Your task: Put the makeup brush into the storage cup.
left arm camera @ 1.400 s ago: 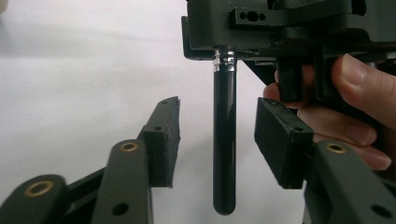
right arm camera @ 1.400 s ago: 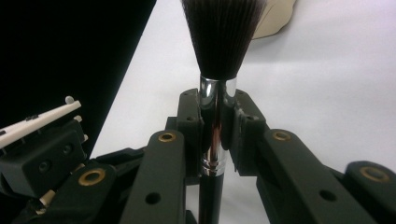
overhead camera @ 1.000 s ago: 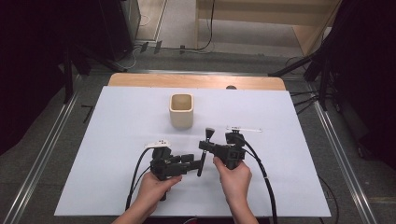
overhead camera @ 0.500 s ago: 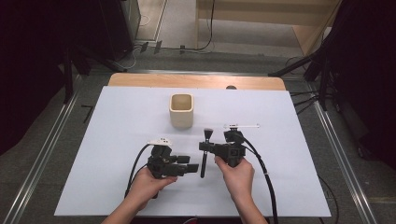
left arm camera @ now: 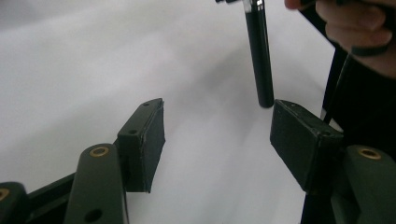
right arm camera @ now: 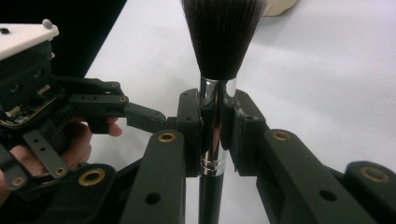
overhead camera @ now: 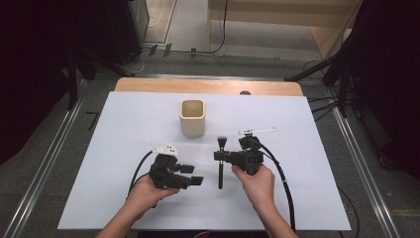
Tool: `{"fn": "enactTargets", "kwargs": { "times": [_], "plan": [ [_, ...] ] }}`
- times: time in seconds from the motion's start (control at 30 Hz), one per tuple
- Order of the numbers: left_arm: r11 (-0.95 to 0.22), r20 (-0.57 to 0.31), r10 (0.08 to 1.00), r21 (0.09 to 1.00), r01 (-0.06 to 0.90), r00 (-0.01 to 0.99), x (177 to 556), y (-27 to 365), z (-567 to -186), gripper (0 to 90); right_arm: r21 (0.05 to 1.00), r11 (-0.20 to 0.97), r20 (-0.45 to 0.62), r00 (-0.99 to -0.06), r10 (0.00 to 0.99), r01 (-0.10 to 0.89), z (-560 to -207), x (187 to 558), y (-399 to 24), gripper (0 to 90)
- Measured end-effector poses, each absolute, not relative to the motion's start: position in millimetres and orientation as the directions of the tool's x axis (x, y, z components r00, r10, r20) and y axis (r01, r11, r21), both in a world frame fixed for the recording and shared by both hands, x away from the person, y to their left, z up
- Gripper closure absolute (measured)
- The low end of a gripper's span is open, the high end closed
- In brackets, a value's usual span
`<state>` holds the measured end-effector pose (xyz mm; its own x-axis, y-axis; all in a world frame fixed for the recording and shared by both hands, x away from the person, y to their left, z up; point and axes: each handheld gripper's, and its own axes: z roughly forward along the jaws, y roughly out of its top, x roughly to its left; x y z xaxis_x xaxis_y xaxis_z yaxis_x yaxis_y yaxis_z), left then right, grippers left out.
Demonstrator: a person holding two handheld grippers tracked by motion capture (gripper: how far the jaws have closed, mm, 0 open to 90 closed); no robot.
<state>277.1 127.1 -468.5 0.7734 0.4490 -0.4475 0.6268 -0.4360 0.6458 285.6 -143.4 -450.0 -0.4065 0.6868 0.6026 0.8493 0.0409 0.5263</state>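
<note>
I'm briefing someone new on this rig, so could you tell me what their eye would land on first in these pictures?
Probably the black makeup brush, clamped by its silver ferrule in the right gripper near the middle of the white table, bristles pointing away from the person. Next, the left gripper beside it, open and holding nothing, and the beige cup standing farther back.

No text, label, brand, number or sign can be read anywhere in these views.
</note>
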Motion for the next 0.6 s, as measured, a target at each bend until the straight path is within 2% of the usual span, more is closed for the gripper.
{"fn": "enactTargets", "kwargs": {
  "times": [0.2, 0.33, 0.6],
  "plan": [
    [-0.435, -0.435, 0.444, 0.660, 0.613, 0.783, 277, 135, -465, 34.6, 0.538, 0.065, 0.588, -0.429, 0.686, 0.841, -449, 286, -148, 78.3],
    [-0.435, -0.418, 0.433, 0.678, 0.592, 0.798, 277, 142, -462, 29.6, 0.542, 0.073, 0.579, -0.434, 0.690, 0.837, -448, 285, -151, 78.3],
    [-0.450, -0.382, 0.439, 0.690, 0.567, 0.813, 275, 156, -460, 29.2, 0.548, 0.074, 0.576, -0.441, 0.688, 0.833, -448, 284, -153, 78.3]
  ]
}}
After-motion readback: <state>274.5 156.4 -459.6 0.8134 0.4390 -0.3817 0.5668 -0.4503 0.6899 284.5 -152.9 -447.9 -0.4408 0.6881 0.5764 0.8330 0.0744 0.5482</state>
